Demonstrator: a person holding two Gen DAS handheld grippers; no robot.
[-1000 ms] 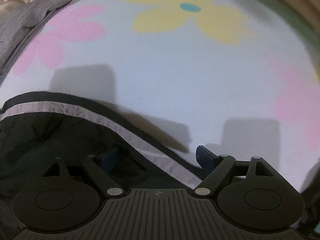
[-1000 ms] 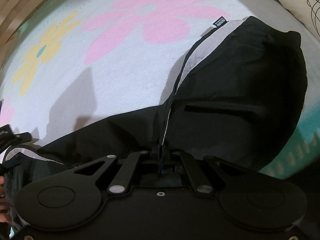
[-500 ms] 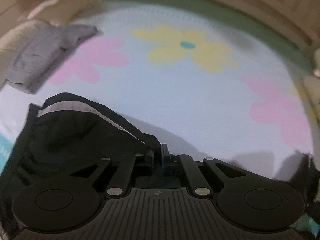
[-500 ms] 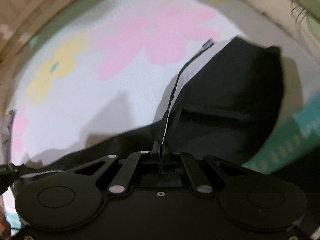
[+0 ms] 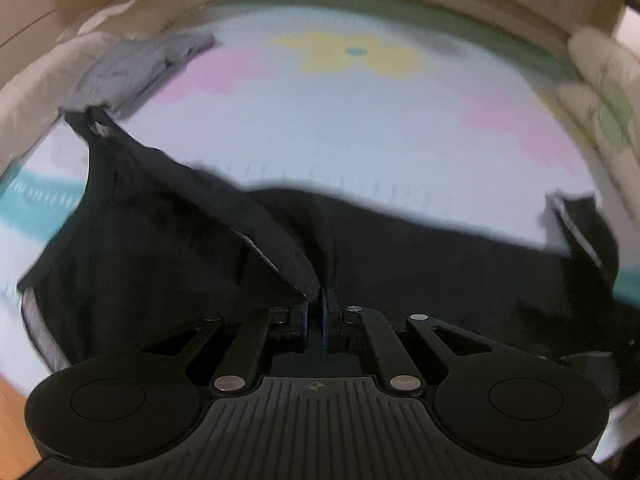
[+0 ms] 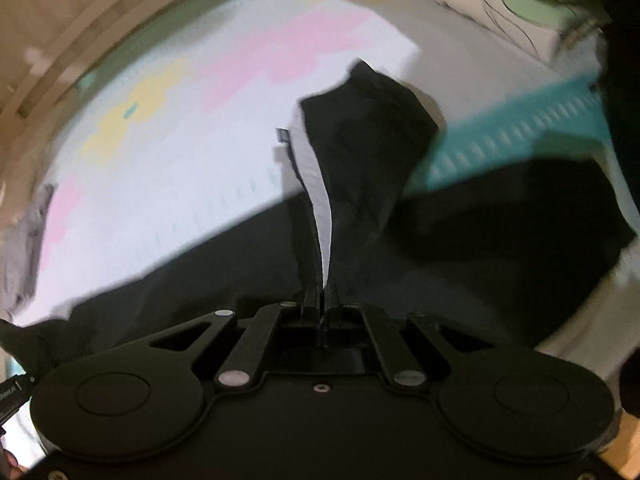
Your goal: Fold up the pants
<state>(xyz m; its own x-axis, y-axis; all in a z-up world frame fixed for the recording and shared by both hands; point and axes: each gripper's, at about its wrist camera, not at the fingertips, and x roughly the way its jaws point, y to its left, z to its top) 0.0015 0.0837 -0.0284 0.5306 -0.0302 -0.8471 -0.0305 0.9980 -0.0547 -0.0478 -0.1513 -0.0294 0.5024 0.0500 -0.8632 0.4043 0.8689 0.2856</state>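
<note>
While the left tool [image 5: 315,312] pinches the black pants [image 5: 400,248], the right tool [image 6: 321,304] clamps them too.

We note dim, warm indoor light in both wrist views. Motion blur smears the flowered blanket [image 5: 360,128] and the black pants [image 6: 368,152], worst in the right wrist view. Fisheye bending curves the frame edges. The pants read as near-featureless black, detail lost; gripper bodies at the bottom stay sharp.
</note>
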